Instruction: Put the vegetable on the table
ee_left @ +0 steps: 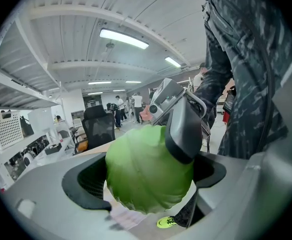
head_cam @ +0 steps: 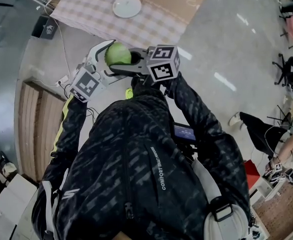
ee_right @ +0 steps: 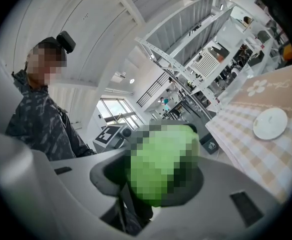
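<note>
Gripper check first, head view: found the left gripper (head_cam: 109,59) spread wide round a green cabbage (head_cam: 118,54) just above frame centre, white fingers curving over and under it. Found the right gripper (head_cam: 128,62) closed on the same cabbage from the right, dark jaws clamped across it, with its marker cube (head_cam: 164,62) just right of the cabbage. Noted the cabbage carried in the air, short of the checked table (head_cam: 156,21) at the top of the frame. Noted a white plate (head_cam: 127,6) on that table.

Left gripper view: saw the cabbage (ee_left: 148,176) filling the gap at lower centre, seemingly pressed by both pads (ee_left: 83,179). Saw one grey jaw of the right gripper lying on its upper right side.

Right gripper view: made out a green lump wedged between the jaws at lower centre, detail lost under a mosaic patch. Spotted the table (ee_right: 265,151) and plate (ee_right: 270,124) at the right edge.

Judged the step as the carry, placement not yet done. Judged the next move to call for bringing both grippers over bare tabletop, clear of the plate. Would then need lowering until the cabbage rested, and opening both pairs of jaws together so that nothing rolled.
</note>
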The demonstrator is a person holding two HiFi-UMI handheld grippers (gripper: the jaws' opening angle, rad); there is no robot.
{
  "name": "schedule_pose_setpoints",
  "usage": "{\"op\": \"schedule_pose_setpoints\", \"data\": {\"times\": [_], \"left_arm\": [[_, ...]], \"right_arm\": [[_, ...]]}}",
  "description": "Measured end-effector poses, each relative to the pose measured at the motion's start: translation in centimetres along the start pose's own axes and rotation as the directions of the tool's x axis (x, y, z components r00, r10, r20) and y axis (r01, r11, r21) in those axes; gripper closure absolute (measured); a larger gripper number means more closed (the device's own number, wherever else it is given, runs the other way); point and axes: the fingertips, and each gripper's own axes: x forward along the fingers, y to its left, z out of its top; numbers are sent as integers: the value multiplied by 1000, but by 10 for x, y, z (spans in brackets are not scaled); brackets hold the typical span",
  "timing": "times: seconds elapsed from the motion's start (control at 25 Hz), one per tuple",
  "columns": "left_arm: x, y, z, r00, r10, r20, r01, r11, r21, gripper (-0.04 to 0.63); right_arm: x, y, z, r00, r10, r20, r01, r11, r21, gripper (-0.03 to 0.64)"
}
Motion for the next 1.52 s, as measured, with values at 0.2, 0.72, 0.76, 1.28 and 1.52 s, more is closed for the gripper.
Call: {"op": "schedule_pose_setpoints", "data": {"times": [0.2,0.72,0.76,1.28,1.52], "left_arm": [[14,26,-8,1000,-2,-14,2,1000,-19,112],[46,79,-26,999,-14,-34,12,998,-57,112],[50,82,-27,999,-16,-38,13,998,-57,112],[96,131,-55,998,-27,-62,20,994,-109,112],[110,148,-73,997,-26,-72,16,989,-146,112]], "right_arm": [[-1,-28,13,1000,5,-12,-5,1000,24,477],[-5,-89,37,1000,5,-22,-3,997,83,471],[-7,-94,38,1000,4,-24,-1,996,87,469],[-19,-166,52,999,-5,-50,13,988,155,462],[-18,-194,56,997,-4,-81,19,985,174,459]]}}
